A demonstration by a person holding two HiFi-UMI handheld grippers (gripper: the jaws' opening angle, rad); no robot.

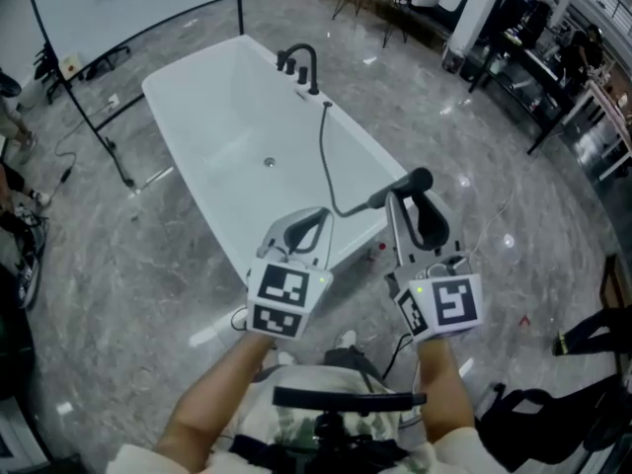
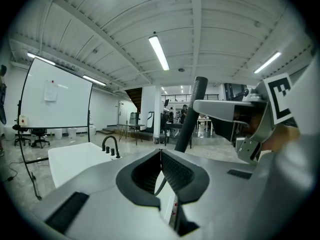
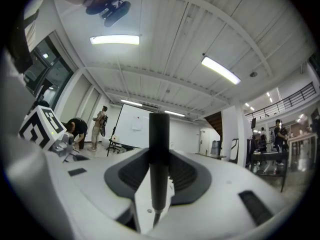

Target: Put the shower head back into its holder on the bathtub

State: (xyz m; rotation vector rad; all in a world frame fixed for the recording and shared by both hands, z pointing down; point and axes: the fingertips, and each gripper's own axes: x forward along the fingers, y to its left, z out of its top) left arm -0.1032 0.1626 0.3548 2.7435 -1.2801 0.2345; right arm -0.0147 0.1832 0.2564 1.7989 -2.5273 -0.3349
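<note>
**Shower head in the right gripper, well short of the faucet end**

The right gripper (image 3: 159, 181) had its fingers (image 3: 131, 173) closed on the black shower head (image 3: 159, 149). The ribbed pads pressed on its slim handle from both sides. In the right gripper view the handle stood upright between them and rose well above the tips.

The left gripper (image 2: 160, 156) carried nothing. Its fingers were drawn together until the tips met, with no gap and no object between them.

In the head view both grippers were held side by side over the near end of the white bathtub (image 1: 174, 79), which stood on a grey marbled floor (image 1: 474, 146). The shower head sat just above the tub's near right corner. A dark hose (image 1: 324, 151) ran from it along the right rim to the far end of the tub. There a black curved faucet (image 1: 301, 60) stood on the rim, well apart from the shower head. The holder itself could not be made out at that distance.

A large white screen on a black stand (image 2: 56, 98) stood beyond the tub, and people were visible far off across the hall.
</note>
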